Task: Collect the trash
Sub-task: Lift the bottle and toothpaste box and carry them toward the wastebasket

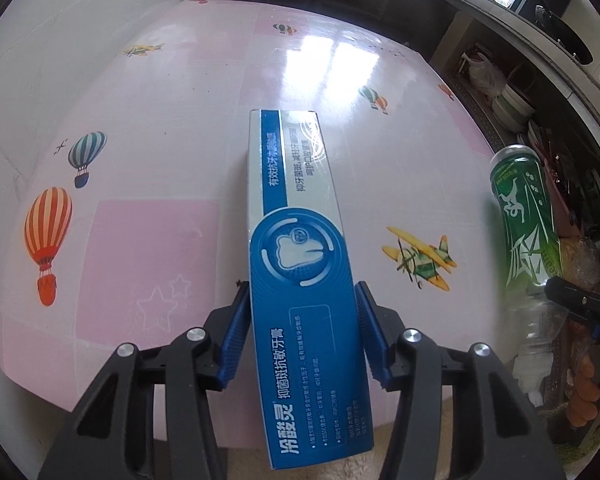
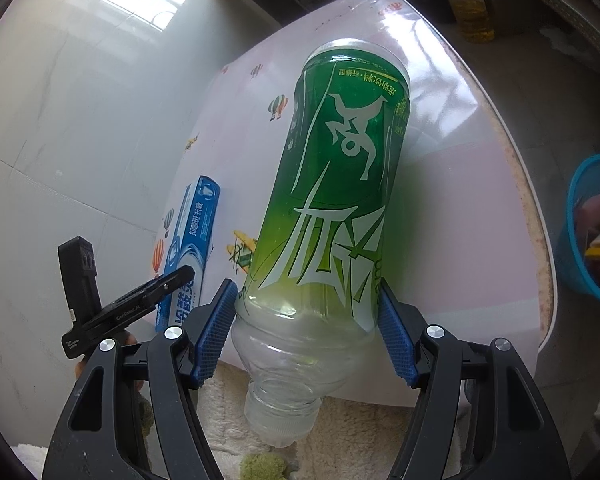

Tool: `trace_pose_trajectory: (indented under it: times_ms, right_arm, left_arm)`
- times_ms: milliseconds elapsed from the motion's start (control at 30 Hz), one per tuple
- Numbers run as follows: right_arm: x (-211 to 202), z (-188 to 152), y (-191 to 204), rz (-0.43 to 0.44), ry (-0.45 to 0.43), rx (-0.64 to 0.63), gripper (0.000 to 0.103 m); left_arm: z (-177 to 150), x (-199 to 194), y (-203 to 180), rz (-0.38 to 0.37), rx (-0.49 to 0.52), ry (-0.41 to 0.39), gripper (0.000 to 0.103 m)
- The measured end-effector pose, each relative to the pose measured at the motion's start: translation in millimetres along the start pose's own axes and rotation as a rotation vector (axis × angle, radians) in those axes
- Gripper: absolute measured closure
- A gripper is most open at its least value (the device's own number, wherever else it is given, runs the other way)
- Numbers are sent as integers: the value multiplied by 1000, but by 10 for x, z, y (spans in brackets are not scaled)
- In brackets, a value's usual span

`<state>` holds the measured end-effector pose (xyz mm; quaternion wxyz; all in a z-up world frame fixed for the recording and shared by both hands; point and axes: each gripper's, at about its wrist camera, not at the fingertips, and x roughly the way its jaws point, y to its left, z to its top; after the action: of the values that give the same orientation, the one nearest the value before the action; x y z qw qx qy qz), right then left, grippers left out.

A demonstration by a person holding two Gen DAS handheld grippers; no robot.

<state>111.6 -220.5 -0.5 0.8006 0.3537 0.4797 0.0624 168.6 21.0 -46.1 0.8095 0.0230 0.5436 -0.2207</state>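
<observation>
Left hand-held gripper (image 1: 302, 322) clamps toothpaste box (image 1: 300, 264); right hand-held gripper (image 2: 306, 324) clamps seemingly empty green bottle (image 2: 332, 200).

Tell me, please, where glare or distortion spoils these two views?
Left wrist view: window glare whitens the table beyond the toothpaste box; fisheye bends the table edge. Right wrist view: glare streaks the table's far corner behind the green bottle; both stay sharp.

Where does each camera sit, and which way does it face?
Left wrist: on the left claw, looking forward over the pink table; its blue pads grip the toothpaste box.
Right wrist: on the right claw, facing the table; its pads clamp the green bottle; basket at right.
Shared: table, box, bottle; each view shows the other claw.
</observation>
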Motion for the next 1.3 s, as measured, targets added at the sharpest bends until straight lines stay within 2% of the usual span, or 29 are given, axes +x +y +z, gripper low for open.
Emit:
trace_pose_trajectory:
  times_ms: [133, 233, 367, 533, 633, 733, 833, 967, 1033, 1300]
  right_arm:
    - [-36, -26, -52, 14, 19, 10, 38]
    - [-21, 8, -84, 28, 35, 15, 37]
    - [64, 72, -149, 51, 54, 49, 35]
    - [93, 124, -242, 66, 58, 80, 33]
    - [89, 146, -259, 76, 59, 75, 33]
    - [93, 133, -253, 90, 63, 84, 33]
    - [86, 158, -277, 100, 64, 101, 33]
    - [66, 162, -292, 98, 64, 100, 34]
    - [49, 154, -301, 97, 63, 101, 37]
    - [32, 133, -241, 71, 44, 89, 38]
  left_arm:
    - [-108, -88, -6, -2, -19, 5, 52]
    - [-82, -94, -45, 30, 0, -15, 46]
    - [9, -62, -58, 52, -1, -41, 46]
    - [40, 81, -70, 117, 7, -33, 46]
    - [31, 114, -82, 107, 5, -26, 46]
    - [47, 150, -96, 135, 11, -35, 46]
    - [61, 169, -136, 154, 18, -41, 48]
    - [52, 162, -165, 165, 31, -44, 56]
    - [45, 156, -155, 164, 31, -45, 57]
    - [27, 130, -172, 160, 24, -60, 58]
